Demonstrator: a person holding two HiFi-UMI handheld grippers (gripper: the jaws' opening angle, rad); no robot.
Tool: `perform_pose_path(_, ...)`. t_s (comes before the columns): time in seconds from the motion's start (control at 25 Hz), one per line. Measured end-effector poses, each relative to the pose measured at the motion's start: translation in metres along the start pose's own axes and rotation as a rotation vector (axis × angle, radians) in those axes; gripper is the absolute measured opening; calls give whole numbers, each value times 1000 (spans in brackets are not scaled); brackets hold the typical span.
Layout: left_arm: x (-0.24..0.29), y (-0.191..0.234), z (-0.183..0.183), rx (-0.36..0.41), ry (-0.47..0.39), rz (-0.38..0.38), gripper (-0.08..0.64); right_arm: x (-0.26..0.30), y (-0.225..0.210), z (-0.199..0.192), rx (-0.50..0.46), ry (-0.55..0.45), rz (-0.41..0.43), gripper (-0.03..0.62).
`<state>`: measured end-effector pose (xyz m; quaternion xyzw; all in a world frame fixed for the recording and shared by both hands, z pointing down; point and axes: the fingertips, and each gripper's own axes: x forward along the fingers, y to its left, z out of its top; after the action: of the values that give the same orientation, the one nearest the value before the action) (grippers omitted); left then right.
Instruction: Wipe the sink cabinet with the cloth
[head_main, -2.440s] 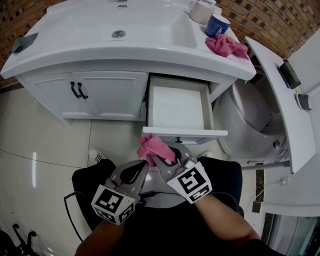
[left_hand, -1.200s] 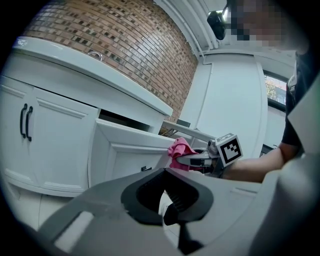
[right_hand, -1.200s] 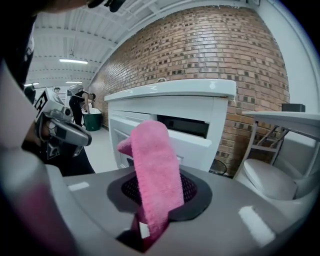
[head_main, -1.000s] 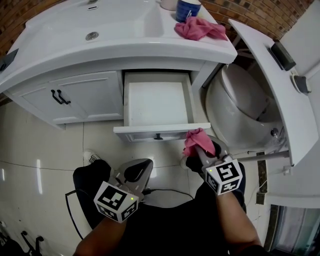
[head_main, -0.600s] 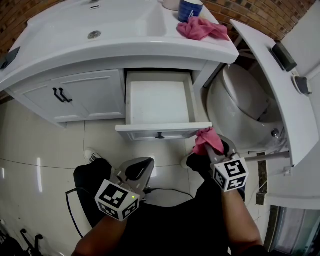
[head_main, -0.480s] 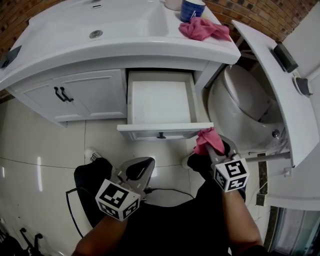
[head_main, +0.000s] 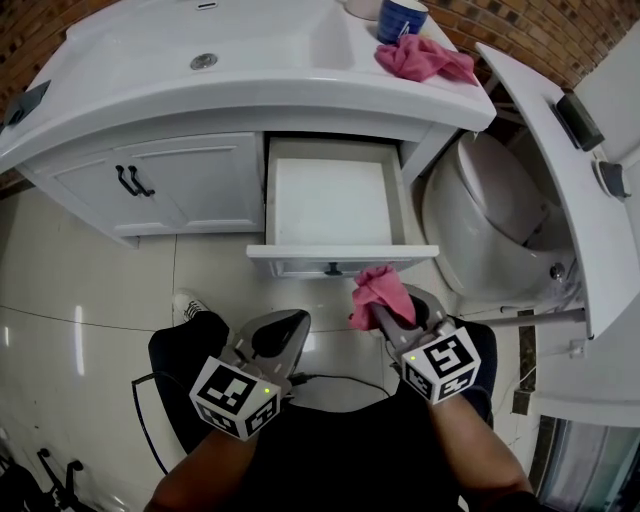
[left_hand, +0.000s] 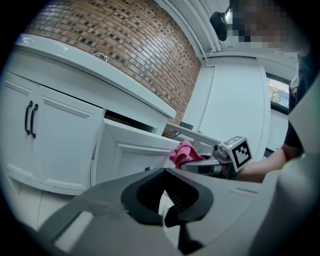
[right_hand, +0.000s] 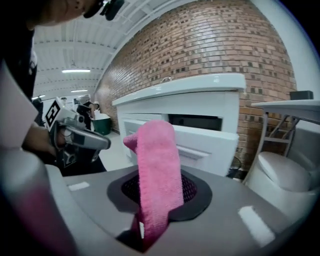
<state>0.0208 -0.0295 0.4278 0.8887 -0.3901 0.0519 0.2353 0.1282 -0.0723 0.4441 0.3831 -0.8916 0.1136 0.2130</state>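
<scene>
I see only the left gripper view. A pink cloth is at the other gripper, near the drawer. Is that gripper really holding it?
Observer: Yes, the right gripper view shows the right gripper with its jaws shut on the pink cloth.
Operator: Is the drawer empty inside?
Observer: The head view shows only the bare white bottom of the open drawer.
Operator: Any other cloth?
Observer: Yes, a second pink cloth lies on the sink top beside a blue cup.

Bright even light, glare streaks on floor, dark fisheye vignette, left tongs softly blurred
</scene>
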Motion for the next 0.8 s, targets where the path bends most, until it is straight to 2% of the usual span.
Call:
perform_pose_path(0.2,-17,21,7,-15,-48,86,3,62,77,-12,-116,80,184,97)
perform_pose_path(0.32,-22,27,3,-24,-33,89,2,99,105,-24,-117,106,235,97)
perform_pose_path(0.56,-28,30,-6,9,24,69,2,144,113,-33,-102,117,207,97)
perform_pose_path(0.8,-34,33,-8,9,35,56,3,150,98,-38,-64,143,168,97)
